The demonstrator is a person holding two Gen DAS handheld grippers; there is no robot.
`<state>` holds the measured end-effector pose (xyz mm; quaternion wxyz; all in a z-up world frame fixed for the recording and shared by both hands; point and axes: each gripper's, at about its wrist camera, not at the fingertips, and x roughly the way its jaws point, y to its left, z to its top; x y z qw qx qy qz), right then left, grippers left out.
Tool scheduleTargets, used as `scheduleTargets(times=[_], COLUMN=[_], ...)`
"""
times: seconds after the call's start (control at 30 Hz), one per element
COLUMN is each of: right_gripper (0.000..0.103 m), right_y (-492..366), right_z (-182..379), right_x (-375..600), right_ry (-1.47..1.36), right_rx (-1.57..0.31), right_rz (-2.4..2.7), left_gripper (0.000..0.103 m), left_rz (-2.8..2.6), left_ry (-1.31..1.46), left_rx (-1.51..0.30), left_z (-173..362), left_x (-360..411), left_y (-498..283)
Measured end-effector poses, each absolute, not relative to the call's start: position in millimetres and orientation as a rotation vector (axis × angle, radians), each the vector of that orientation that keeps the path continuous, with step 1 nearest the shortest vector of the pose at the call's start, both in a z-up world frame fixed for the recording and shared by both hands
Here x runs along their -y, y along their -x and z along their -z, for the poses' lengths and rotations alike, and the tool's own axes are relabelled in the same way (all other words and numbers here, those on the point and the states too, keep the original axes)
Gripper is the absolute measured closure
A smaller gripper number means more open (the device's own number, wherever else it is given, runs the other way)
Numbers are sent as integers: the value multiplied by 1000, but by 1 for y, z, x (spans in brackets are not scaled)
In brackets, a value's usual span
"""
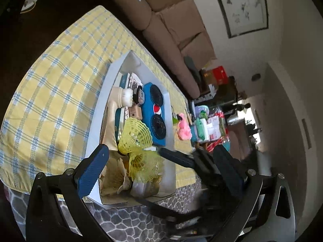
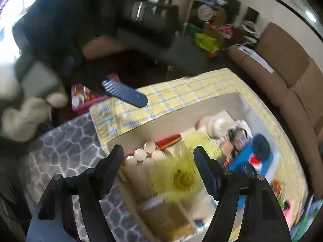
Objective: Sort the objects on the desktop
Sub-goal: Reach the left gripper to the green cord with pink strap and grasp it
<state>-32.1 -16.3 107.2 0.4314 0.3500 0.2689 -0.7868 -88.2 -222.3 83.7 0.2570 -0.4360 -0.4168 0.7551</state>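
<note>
The one mark I can make out is the round red, white and blue Pepsi emblem on the blue speaker (image 1: 155, 113) lying in my white box (image 1: 94, 125); it sits between the speaker's two black grilles, and shows again, blurred, from my right claw's camera. No lettering goes with it. The small brown box (image 1: 134, 112) beside the speaker carries print too small for me to read, and the red carton (image 1: 220, 74) far off by the sofa likewise.

Tan sofa (image 1: 173, 30) against white wall, framed picture (image 1: 242, 6) above.
</note>
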Motion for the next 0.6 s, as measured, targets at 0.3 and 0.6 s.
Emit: scheduleTargets(times=[0.3, 0.6], right_gripper=[23, 20], right_y=[42, 34], right_z=[-106, -115], right_x=[-110, -172], right_ry=[-1075, -1075], right_rx=[-224, -96], right_rz=[2273, 2380], left_gripper=[0, 0], left_rz=[-2113, -2246], left_ry=[1196, 1295], left_rx=[866, 496], left_z=[-96, -96], left_x=[167, 97], left_y=[76, 64])
